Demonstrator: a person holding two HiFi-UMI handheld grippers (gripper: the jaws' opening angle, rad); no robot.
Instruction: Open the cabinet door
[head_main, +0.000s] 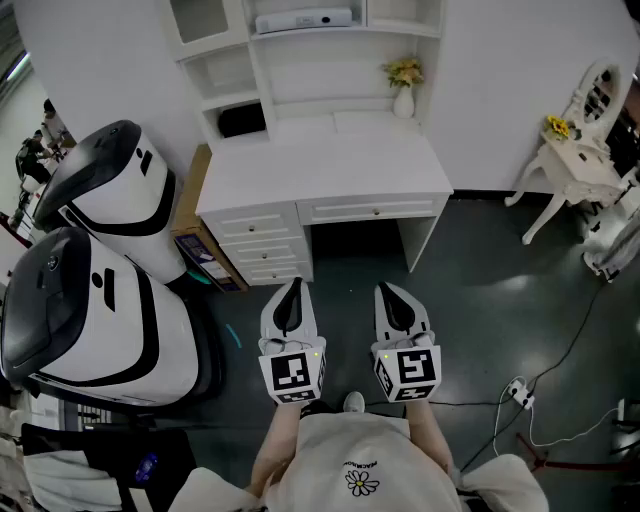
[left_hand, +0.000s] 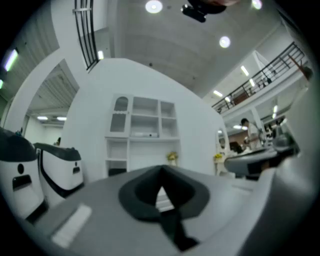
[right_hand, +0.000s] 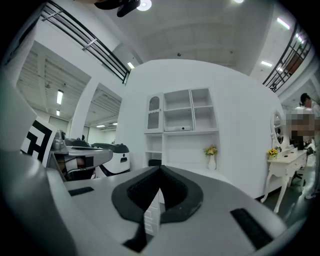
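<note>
Left hand-held gripper (head_main: 294, 290) and right hand-held gripper (head_main: 390, 296) are pointing level, side by side, each with jaws pressed together on nothing. Both are hanging well apart from the white bench (head_main: 330, 170). The cabinet door (head_main: 200, 18) is sitting shut above the bench's left side.

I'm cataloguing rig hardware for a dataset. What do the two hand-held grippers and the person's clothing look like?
The left hand-held gripper and right hand-held gripper each have a white rounded shell tapering to a point, black pads inside, and a rear white cube with black square markers. The person wears a pale top with a daisy print.
</note>
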